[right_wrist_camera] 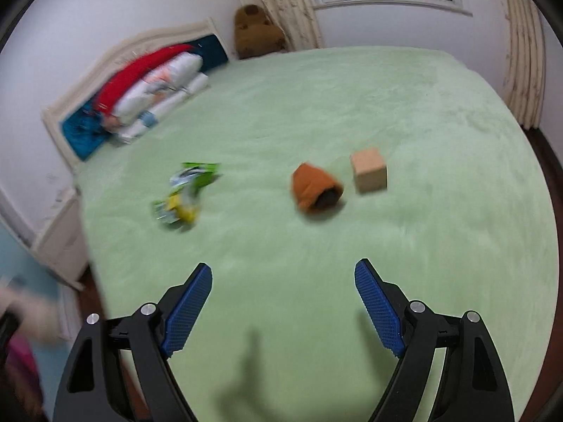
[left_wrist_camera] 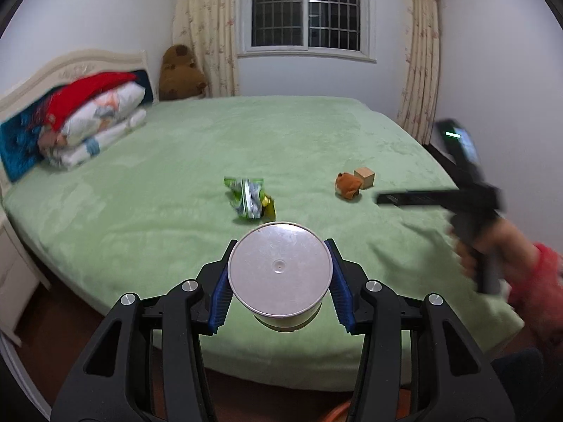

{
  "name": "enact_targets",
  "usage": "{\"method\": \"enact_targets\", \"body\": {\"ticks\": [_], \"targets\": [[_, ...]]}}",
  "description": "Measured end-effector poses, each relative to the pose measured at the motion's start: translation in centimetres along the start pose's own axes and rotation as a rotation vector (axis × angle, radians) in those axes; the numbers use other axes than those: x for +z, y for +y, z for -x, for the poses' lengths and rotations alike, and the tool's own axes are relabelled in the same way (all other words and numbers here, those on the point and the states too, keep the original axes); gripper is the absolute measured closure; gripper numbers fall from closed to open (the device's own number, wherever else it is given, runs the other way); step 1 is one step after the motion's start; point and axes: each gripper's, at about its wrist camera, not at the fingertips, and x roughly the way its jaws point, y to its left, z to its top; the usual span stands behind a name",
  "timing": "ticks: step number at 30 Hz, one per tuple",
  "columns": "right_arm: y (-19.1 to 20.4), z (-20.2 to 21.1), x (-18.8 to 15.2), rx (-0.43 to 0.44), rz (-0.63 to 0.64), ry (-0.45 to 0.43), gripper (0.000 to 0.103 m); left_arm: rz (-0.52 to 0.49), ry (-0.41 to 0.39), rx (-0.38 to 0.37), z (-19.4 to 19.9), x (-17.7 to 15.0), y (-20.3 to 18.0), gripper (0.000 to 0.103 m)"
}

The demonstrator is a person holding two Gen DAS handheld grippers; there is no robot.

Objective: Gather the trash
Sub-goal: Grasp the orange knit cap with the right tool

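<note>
A: Nearest the lens, left gripper [left_wrist_camera: 279,274] clamped on a white round container [left_wrist_camera: 279,272], blue pads against both its sides, flat base facing the camera. Presumably the trash holder.

B: Right gripper [right_wrist_camera: 283,307]?

A: Jaws wide apart, nothing between them, hanging over the near part of the green bedspread [right_wrist_camera: 352,98]. Picture blurred.

B: Where's the trash?

A: Crumpled green snack wrapper [left_wrist_camera: 250,198] on the bedspread, just beyond the container in the left view; far-left of the open jaws in the right view. Untouched. My read: approach step, pickup not yet begun.

B: Next move?

A: Likely swing the right gripper left and forward, come down over the wrapper, pinch a raised fold. Thin foil on soft plush, so a shallow grab may slip off.

B: Anything in the way?

A: Path looks open. Orange plush toy [right_wrist_camera: 315,188] and wooden cube [right_wrist_camera: 369,170] sit close together right of the wrapper, well apart from it; not trash, I judge. Folded bedding [left_wrist_camera: 95,125] stacked at the headboard, brown stuffed toy [left_wrist_camera: 181,74] in the far corner.
</note>
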Motion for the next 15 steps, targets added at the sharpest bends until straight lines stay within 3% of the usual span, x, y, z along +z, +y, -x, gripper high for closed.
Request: {"method": "enact_targets", "body": {"ticks": [11,13,14,15], "targets": [[-1.6,-9.9,6.3,-0.105,-0.149,0.112,0.023,0.117,0.073,-0.033,-0.2,-3.7,2.3,0.056],[-1.8,-10.9,6.4,-0.103,-0.174,0.131,0.040,0.125,0.076,-0.030,-0.1,-4.0,2.6,0.056],[-1.9,-11.2,6.3,-0.102,-0.185,0.137,0.055,0.127,0.076,-0.026,0.0,-4.2,2.7,0.056],[-2.0,-11.2,6.0,-0.103,-0.203,0.135,0.063,0.129,0.077,-0.025,0.1,-4.3,2.8,0.056]]}}
